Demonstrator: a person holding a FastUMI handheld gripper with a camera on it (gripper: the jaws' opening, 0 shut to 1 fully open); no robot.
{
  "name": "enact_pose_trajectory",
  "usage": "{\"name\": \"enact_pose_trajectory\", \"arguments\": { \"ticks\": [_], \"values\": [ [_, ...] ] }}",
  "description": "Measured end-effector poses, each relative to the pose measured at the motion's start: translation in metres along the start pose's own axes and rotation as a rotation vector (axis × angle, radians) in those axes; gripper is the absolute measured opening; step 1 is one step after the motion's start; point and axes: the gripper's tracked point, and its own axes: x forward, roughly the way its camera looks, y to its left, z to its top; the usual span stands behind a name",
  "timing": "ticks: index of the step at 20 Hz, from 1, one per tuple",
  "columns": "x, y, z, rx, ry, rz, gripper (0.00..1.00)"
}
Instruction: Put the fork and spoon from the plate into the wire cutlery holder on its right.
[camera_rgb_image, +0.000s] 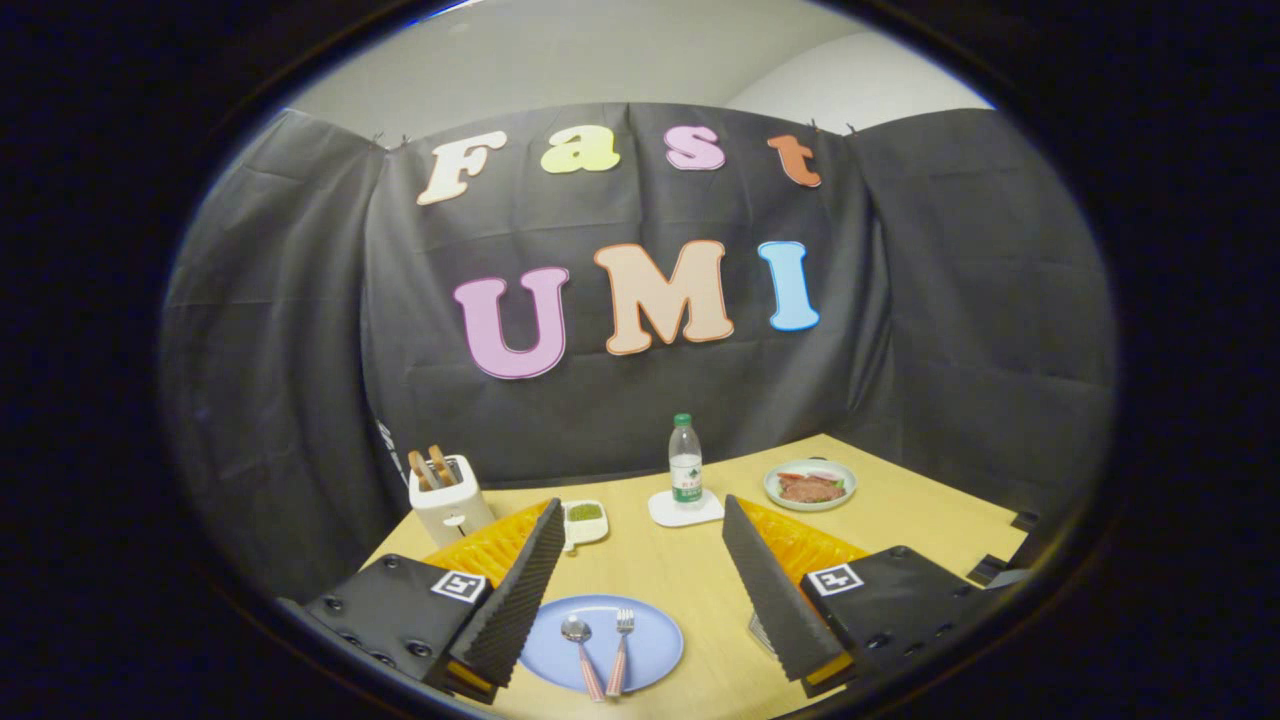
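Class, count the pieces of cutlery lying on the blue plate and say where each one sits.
2. The spoon lies on the blue plate, and the fork lies beside it, nearer the wire holder. Both sit between the open hand-held gripper's fingers. Nothing seems hidden.

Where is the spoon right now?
In the gripper view, the spoon lies on the blue plate, just left of the fork, between the open gripper fingers.

Tongs-mounted fisheye, high, facing table (690, 570)

Even overhead light, table (700, 580) bright, soft shadows; heavy fisheye bend at edges, ctr sharp
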Motion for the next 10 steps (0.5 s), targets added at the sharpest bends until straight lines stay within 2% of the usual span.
{"name": "enact_pose_trajectory", "arguments": {
  "ticks": [5,10],
  "values": [
    [-0.002,-0.016,-0.024,-0.014,0.086,-0.041,1.00],
    [-0.006,-0.018,-0.058,-0.022,0.200,0.000,1.00]
  ]
}}
